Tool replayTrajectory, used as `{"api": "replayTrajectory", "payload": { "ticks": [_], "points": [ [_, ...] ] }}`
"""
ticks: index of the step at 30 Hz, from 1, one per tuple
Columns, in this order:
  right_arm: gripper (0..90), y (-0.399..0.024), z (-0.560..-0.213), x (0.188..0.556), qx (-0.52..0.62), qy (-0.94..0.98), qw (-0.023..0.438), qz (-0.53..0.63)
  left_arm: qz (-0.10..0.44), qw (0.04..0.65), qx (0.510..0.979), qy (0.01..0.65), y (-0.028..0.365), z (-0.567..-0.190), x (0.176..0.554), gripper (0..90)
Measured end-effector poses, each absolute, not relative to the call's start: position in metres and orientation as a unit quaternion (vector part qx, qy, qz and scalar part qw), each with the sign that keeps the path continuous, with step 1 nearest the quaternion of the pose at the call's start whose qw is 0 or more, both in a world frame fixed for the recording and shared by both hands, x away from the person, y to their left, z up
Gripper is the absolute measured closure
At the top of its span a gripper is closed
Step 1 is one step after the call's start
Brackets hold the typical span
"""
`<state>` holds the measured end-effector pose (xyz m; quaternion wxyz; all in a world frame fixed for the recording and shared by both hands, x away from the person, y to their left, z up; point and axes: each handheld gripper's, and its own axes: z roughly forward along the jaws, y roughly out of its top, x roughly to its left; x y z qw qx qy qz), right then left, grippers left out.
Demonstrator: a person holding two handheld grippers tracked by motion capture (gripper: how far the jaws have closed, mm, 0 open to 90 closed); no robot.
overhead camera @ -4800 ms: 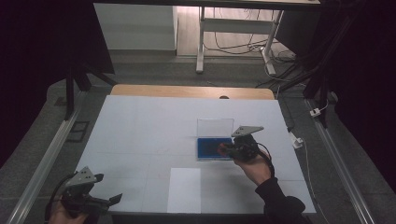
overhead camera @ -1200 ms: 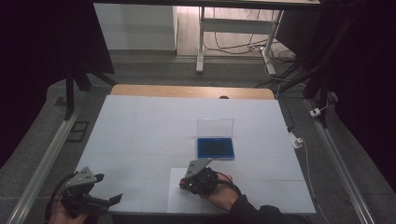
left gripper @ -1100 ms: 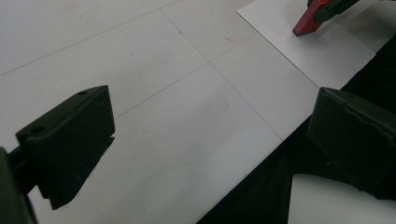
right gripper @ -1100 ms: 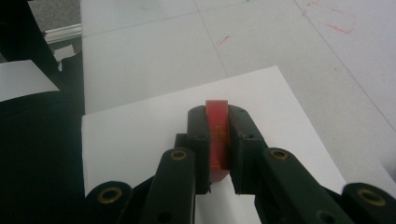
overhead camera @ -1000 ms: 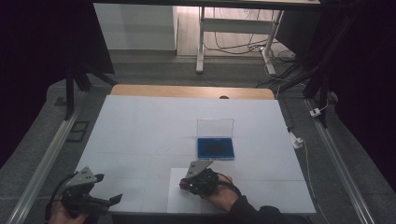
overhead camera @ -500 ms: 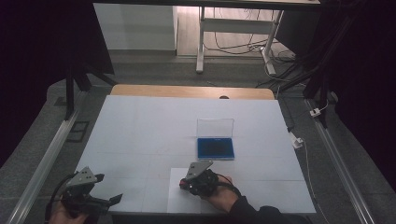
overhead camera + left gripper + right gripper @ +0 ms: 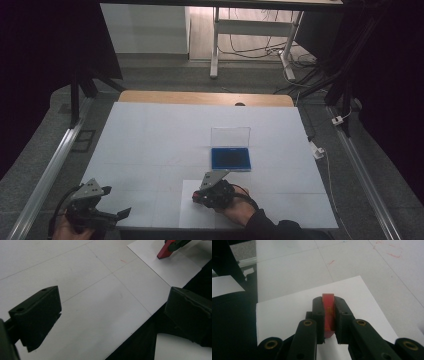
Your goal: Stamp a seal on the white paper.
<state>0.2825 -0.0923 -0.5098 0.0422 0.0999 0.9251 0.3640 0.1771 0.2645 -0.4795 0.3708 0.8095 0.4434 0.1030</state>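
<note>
A red stamp (image 7: 328,312) stands between the jaws of my right gripper (image 7: 328,301), which is shut on it. Its tip rests on or just above a white sheet of paper (image 7: 287,310) near the table's front edge. In the high view the right gripper (image 7: 199,196) sits over that paper (image 7: 187,215), pointing left. The left gripper view also catches the stamp (image 7: 165,251) on the sheet (image 7: 175,267). A blue ink pad (image 7: 230,158) with its clear lid (image 7: 230,136) raised lies behind. My left gripper (image 7: 117,214) hangs open at the front left corner, its jaws (image 7: 115,312) holding nothing.
The white table mat (image 7: 165,135) carries faint red marks (image 7: 332,262). A wooden strip (image 7: 200,98) runs along its far edge and metal rails (image 7: 47,175) flank both sides. A white plug and cable (image 7: 318,150) lie off the right edge.
My right gripper came from the ink pad down to the paper at the front with the stamp in it. Over the last second it has kept still. The left gripper has not moved.
</note>
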Motion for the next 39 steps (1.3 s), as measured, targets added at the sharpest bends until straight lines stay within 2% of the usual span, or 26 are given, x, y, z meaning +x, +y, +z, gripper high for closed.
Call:
{"api": "replayTrajectory", "payload": {
  "ticks": [16,39],
  "points": [
    [80.0,-0.097,-0.496,0.287,0.133,0.912,0.038,0.387,0.102,0.372,0.809,0.444,0.265,-0.480,0.177,0.8],
    [79.9,-0.106,-0.483,0.291,0.137,0.909,0.055,0.389,0.102,0.372,0.809,0.443,0.265,-0.480,0.177,1.0]
  ]
}}
